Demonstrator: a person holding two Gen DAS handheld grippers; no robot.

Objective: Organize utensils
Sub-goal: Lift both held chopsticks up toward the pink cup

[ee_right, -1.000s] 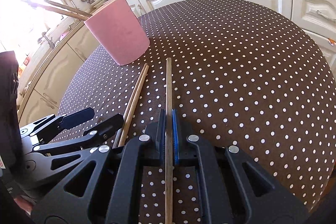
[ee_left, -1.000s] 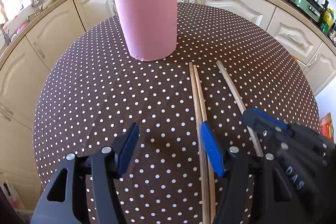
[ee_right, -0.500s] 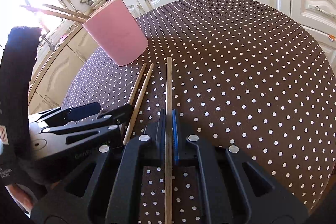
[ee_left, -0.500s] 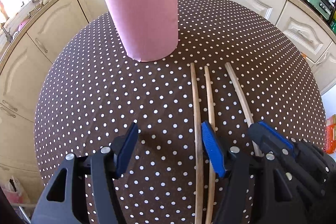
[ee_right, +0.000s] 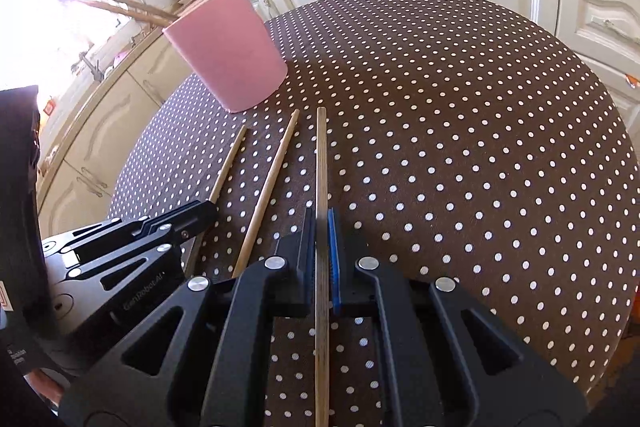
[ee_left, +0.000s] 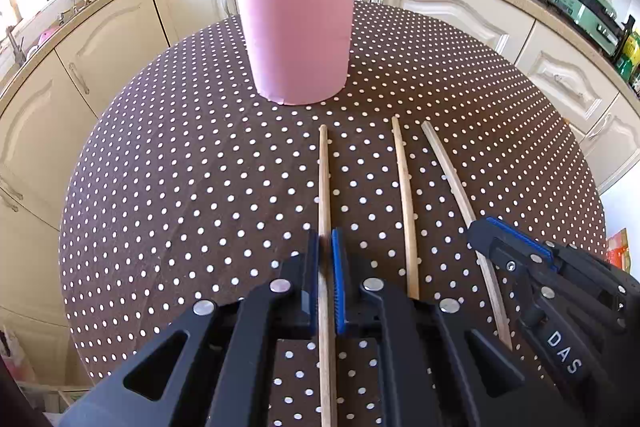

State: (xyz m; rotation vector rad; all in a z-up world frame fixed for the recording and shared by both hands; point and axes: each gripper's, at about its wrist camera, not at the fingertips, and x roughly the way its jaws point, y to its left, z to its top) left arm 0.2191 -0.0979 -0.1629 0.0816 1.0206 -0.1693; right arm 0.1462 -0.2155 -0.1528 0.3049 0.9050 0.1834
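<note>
Three wooden chopsticks lie side by side on the dotted table, pointing at a pink holder (ee_left: 298, 27) (ee_right: 228, 47) that has several more sticks in it. My left gripper (ee_left: 325, 247) is shut on the leftmost chopstick (ee_left: 323, 167), which runs back between its blue pads. My right gripper (ee_right: 322, 227) is shut on the rightmost chopstick (ee_right: 321, 155) (ee_left: 448, 167). The middle chopstick (ee_left: 405, 195) (ee_right: 274, 179) lies loose between them. Each view shows the other gripper: the right gripper (ee_left: 486, 227) at the right edge, the left gripper (ee_right: 208, 207) at the lower left.
The round table (ee_left: 180, 147) wears a brown cloth with white dots, and its edge curves close on the left and right. Cream kitchen cabinets (ee_left: 460, 11) ring it. A green appliance (ee_left: 580, 3) sits on the counter at the far right.
My left gripper's jaws went from wide open to closed on the leftmost chopstick, which has separated leftward from the middle one. The right gripper kept still, gripping its chopstick throughout.
</note>
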